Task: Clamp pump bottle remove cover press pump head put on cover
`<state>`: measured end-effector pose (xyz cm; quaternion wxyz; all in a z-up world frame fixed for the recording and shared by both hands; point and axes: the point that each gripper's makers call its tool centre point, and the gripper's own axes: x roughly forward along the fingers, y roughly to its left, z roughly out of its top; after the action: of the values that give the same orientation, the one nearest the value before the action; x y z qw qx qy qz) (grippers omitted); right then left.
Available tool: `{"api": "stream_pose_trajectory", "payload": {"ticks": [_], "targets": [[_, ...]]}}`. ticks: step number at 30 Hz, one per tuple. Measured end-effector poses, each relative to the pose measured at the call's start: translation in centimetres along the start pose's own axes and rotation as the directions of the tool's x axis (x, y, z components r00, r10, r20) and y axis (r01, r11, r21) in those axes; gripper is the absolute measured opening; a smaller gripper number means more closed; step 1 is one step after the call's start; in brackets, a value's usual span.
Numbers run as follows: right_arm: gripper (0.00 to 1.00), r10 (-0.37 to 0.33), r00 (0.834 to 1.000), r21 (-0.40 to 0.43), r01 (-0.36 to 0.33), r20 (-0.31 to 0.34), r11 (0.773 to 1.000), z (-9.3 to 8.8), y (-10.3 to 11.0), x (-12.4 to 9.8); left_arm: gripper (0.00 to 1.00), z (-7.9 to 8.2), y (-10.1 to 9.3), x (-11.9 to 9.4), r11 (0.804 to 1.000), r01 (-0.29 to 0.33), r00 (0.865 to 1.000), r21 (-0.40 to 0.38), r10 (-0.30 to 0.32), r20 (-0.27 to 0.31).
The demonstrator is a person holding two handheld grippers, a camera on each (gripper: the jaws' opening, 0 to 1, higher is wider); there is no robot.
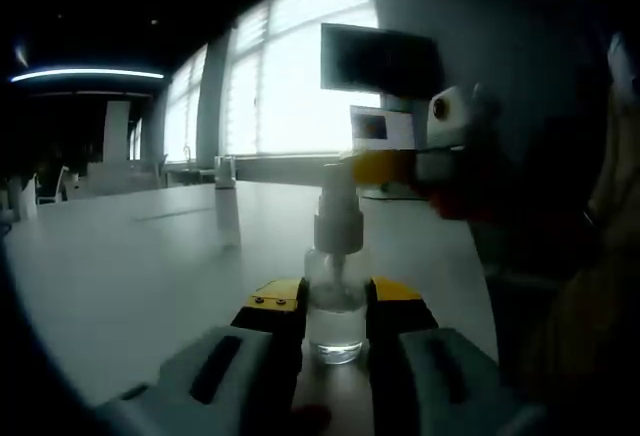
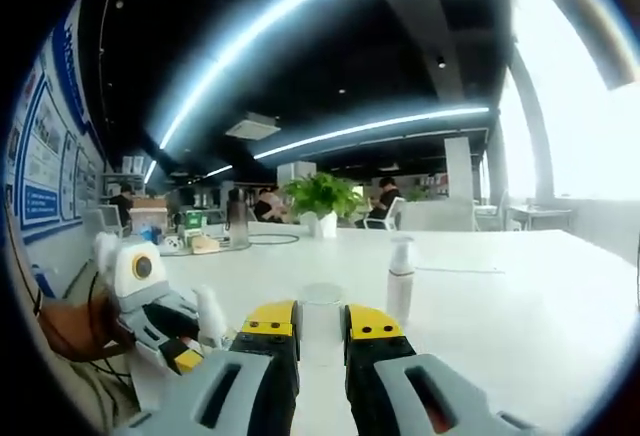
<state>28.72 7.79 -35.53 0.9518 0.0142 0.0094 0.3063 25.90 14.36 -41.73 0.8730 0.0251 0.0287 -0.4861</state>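
The left gripper [image 1: 335,301] is nearest in the left gripper view. Its jaws are clamped on the clear lower body of the pump bottle [image 1: 335,321], which stands upright on the pale table [image 1: 130,266]. The first step therefore looks done.

Above the bottle's neck, the pump head [image 1: 338,218] is bare. The yellow tip of the right gripper [image 1: 385,166] comes in from the right and sits at the very top of the pump head. In the right gripper view, that gripper's [image 2: 322,321] jaws stand a narrow gap apart with a pale round thing, probably the pump top, between them. I cannot tell whether they pinch it or merely rest against it.

Beyond the bottle, a tall translucent piece that I take for the cover [image 1: 228,216] stands alone on the table, well apart from the bottle.

The step in hand is most likely pressing the pump head. It calls for a straight push down along the bottle's axis, with the left clamp holding firm so the bottle does not tip. After that, the right gripper must go to the cover, lift it upright and lower it squarely over the pump head.

Farther off from the bottle are a dark monitor [image 1: 380,56] and bright windows [image 1: 290,86].
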Motion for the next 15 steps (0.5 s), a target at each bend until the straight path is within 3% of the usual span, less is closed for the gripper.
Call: {"api": "stream_pose_trajectory", "payload": {"ticks": [15], "targets": [[0.12, -0.038, 0.999, 0.036, 0.039, -0.019, 0.999, -2.3, -2.4, 1.0, 0.15, 0.0, 0.0, 0.0, 1.0, -0.002, 1.0, -0.001, 0.002, 0.0]]}}
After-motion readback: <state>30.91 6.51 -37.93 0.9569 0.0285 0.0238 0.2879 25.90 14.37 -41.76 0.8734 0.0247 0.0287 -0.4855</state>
